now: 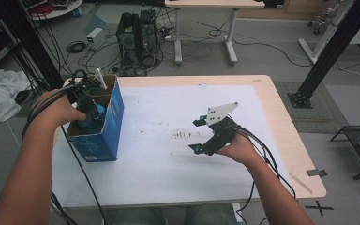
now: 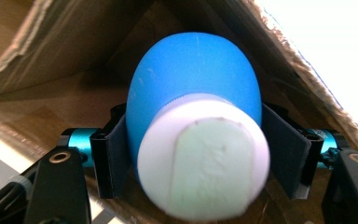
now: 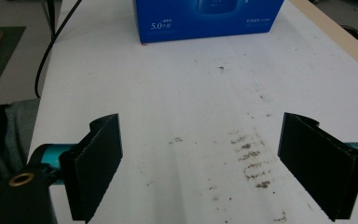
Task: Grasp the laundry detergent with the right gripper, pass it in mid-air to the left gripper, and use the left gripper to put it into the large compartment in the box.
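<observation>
Your left tongs grip a blue bottle with a rounded body and a white cap, the cap's flat end carrying a pale oval panel. In the left gripper view the cap faces back toward the camera and the blue body runs away from it, so the bottle's long axis lies along the tongs, pointing down into the open cardboard box. The two black pads press against the bottle's sides just behind the cap, closed as far as its width allows. In the high view your left hand holds those tongs inside the top of the blue box, which stands upright near the left edge of the table, and the bottle shows just within the opening. Your right tongs hover over the white, stained sheet at the table's middle, jaws spread wide and holding nothing. Your right hand keeps them well apart from the box. Beyond the table, computer towers and loose cables sit on the floor.
</observation>
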The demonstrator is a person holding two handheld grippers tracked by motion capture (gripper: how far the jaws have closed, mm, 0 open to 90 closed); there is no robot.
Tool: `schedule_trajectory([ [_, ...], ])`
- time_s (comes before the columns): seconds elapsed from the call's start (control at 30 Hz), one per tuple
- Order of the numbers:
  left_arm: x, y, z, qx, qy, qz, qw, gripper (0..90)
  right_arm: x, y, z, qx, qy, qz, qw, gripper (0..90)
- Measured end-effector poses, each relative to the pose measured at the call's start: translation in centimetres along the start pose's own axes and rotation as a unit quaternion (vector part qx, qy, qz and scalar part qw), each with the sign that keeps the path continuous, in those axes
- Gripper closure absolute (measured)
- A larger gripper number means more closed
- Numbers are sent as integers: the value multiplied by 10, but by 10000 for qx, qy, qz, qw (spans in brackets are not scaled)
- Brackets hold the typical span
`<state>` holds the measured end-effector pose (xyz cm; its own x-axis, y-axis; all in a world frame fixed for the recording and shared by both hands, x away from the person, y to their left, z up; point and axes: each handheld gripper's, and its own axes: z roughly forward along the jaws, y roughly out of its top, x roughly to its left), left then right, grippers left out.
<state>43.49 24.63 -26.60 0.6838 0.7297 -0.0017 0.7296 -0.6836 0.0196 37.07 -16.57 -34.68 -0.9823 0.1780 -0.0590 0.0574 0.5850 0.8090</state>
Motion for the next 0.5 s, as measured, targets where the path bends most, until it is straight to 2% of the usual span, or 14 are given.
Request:
schedule_trajectory([
  [0.17, -2, -3, -11, -114, 40, -80, 9999, 281, 0, 0, 1, 20, 23, 8, 10000, 129],
  [0.27, -1, -3, -19, -77, 79, -29, 9999, 280, 0, -1, 1, 7, -31, 16, 10000, 129],
  [0.3, -1, -3, -22, -68, 63, -26, 10000, 280, -1, 0, 1, 16, 33, 13, 10000, 129],
  [0.4, -4, -3, -25, -117, 65, -97, 9999, 261, -2, 0, 0, -9, 17, 1, 10000, 129],
  [0.43, -2, -3, -27, -55, 27, -47, 10000, 259, -2, 0, 0, 6, 3, 3, 10000, 129],
  [0.47, -4, -3, -26, -195, -28, -214, 9996, 259, -2, 0, 0, 25, 5, 11, 10000, 129],
  [0.5, -3, -3, -28, -150, -5, -121, 9998, 259, -2, 0, 0, 23, 30, 17, 10000, 129],
])
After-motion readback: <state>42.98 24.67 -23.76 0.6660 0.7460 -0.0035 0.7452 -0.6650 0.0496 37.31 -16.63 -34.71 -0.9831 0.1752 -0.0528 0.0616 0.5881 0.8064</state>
